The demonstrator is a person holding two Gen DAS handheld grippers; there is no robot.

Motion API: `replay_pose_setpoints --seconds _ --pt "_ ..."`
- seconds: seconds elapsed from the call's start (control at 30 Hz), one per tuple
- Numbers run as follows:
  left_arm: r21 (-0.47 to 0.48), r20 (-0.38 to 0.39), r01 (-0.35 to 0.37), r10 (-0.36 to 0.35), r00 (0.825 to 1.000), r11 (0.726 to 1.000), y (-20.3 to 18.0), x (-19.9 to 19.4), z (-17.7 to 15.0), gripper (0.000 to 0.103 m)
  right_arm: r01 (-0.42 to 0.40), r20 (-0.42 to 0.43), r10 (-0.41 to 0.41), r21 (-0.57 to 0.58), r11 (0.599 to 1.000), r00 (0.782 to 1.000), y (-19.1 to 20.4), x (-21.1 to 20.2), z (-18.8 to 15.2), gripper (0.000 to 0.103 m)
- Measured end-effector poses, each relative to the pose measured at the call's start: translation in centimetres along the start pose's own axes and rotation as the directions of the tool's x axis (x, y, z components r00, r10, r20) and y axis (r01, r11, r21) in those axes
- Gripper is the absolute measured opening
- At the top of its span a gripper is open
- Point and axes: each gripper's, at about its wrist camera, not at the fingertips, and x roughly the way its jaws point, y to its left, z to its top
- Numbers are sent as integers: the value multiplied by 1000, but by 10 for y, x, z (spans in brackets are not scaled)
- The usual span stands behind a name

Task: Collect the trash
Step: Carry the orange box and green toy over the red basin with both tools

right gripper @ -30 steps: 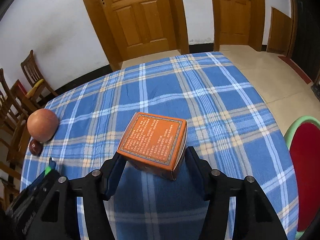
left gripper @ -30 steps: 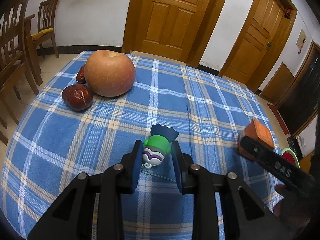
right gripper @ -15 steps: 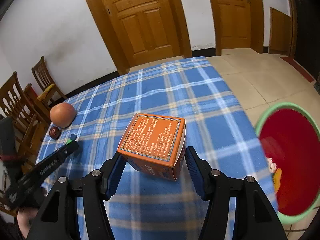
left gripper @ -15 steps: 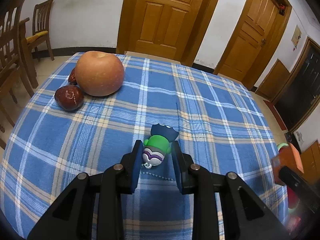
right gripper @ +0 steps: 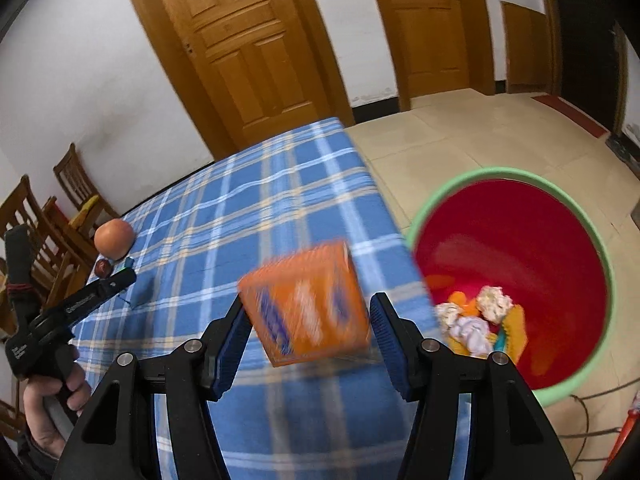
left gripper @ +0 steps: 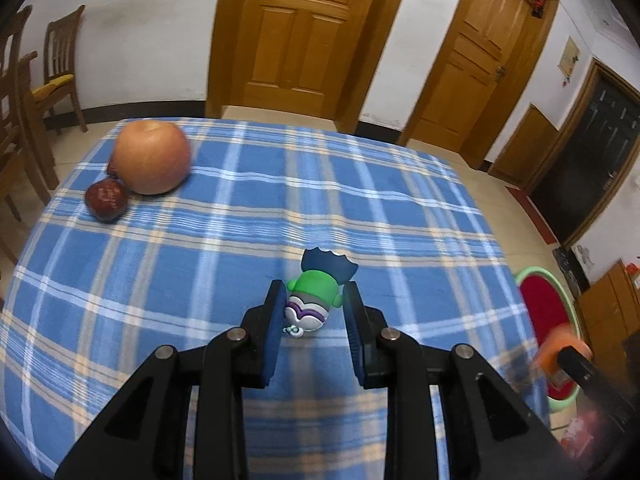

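One orange box point(right gripper: 308, 312), blurred, tilted, clamped in right jaws; left jaws clamp green toy point(left gripper: 314, 296).

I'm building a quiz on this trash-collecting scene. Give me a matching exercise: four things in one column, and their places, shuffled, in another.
Things:
1. orange box
2. green toy figure
3. apple
4. crumpled paper balls

Places:
A. inside the red bin
B. between the left gripper fingers
C. on the tablecloth beside a dark red fruit
D. between the right gripper fingers

Pairs: 1-D, 2-B, 3-C, 4-A
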Motion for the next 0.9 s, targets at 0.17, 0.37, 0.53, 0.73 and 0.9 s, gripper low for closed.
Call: replay_pose_setpoints --seconds 0.17,0.37,0.53,0.73,0.9 --pt "27 -17 45 -45 999 999 -26 -3 -3 29 18 28 -19 32 999 999 -26 -15 0 56" --pt "71 -31 80 -78 997 994 -59 -9 -10 29 3 44 -6 67 998 999 -52 -24 -2 51" --pt "92 -42 96 -93 995 991 -75 -11 -14 29 -15 43 12 72 997 999 -61 -26 -5 51" --pt "94 -40 81 -78 996 992 -74 -14 -16 29 -47 40 45 49 998 998 -50 -25 -7 52" --pt "74 -47 69 -66 997 995 -64 -15 -21 29 -51 22 51 13 999 998 -31 -19 -10 68"
